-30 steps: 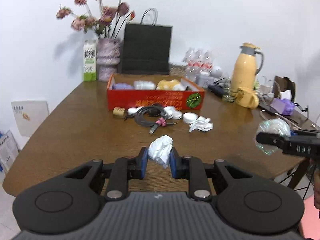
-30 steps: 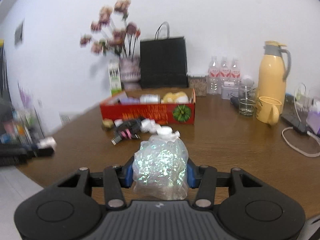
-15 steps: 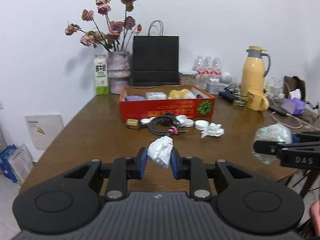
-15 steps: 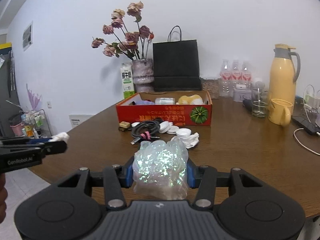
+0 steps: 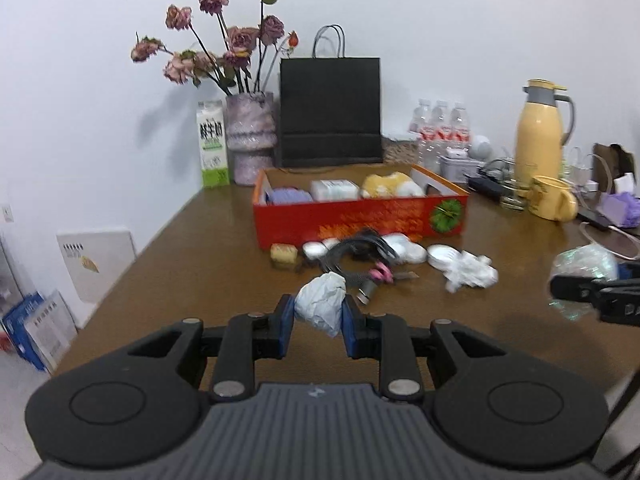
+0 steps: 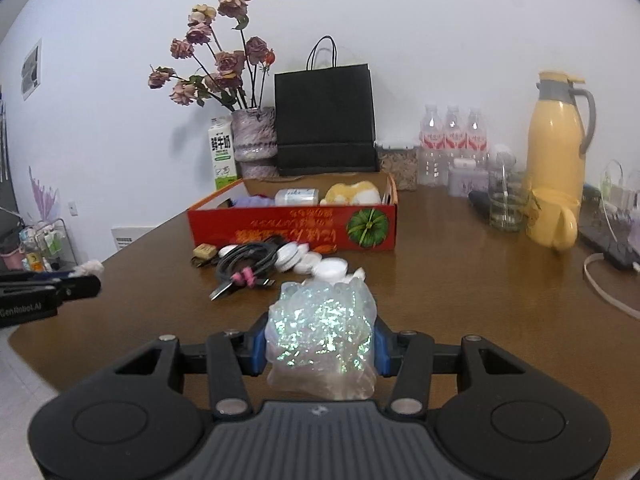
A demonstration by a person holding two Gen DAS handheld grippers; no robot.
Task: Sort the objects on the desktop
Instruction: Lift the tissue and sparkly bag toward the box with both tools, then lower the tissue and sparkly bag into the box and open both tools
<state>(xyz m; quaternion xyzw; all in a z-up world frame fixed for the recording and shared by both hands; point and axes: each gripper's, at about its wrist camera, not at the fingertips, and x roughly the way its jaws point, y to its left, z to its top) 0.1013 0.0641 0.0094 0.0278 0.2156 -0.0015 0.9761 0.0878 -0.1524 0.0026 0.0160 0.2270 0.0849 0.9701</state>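
A home: a wooden dining table (image 6: 460,272) bearing a vase of dried roses (image 6: 254,136) and a thermos (image 6: 558,136).

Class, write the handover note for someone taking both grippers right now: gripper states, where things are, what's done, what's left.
Left gripper: shut on crumpled white paper.
Right gripper: shut on iridescent plastic wad.
Red box already holds several items.
Left on table: black cable, white lids, another paper wad, small tan block.
Neither held item is put down yet.
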